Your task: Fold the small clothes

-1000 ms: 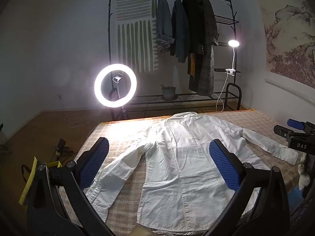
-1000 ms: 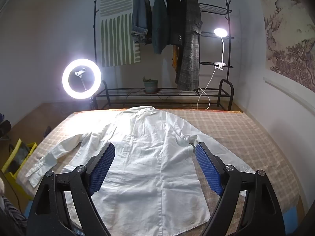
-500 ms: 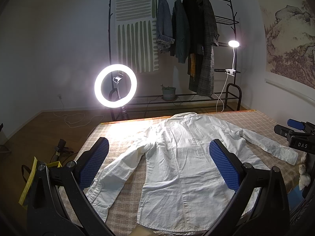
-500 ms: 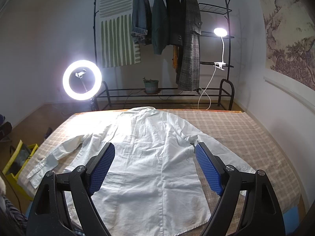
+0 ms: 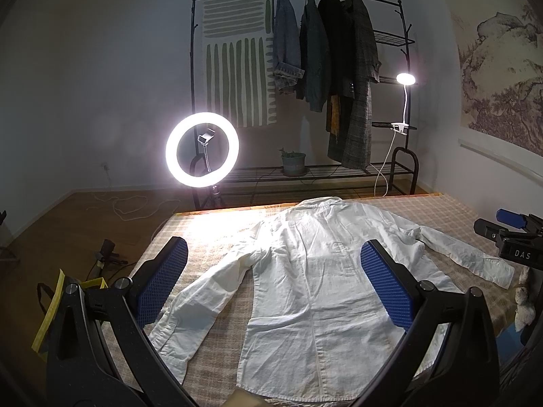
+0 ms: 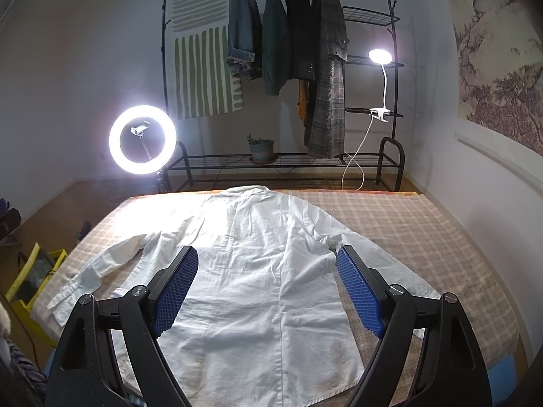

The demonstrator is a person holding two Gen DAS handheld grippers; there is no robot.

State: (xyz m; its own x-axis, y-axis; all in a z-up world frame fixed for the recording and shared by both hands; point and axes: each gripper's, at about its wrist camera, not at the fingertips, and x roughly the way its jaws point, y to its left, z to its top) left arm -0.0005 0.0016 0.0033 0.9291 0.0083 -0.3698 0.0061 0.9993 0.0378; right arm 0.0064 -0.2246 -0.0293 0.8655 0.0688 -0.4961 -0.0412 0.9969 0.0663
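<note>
A white long-sleeved shirt [image 5: 315, 278] [image 6: 258, 278] lies flat on the checked bed cover [image 5: 217, 234] [image 6: 407, 224], collar at the far end, hem towards me, both sleeves spread out. My left gripper [image 5: 271, 261] hovers open above the shirt's near left side, with nothing between its blue pads [image 5: 163, 278]. Over the lower middle of the shirt my right gripper [image 6: 268, 271] also stands open and empty. At the right edge of the left wrist view the right gripper [image 5: 509, 237] shows, near the cuff of the right sleeve [image 5: 492, 268].
Beyond the bed's far edge stand a lit ring light [image 5: 202, 150] [image 6: 142, 139], a clothes rack with hanging coats [image 5: 339, 68] [image 6: 305, 68], a clip lamp [image 5: 406, 79] and a potted plant [image 6: 261, 147]. A yellow bag [image 6: 34, 274] sits on the floor at the left.
The right wrist view has shifted slightly rightwards, and the ring light now sits a little further right in it. The shirt and the left gripper have not moved.
</note>
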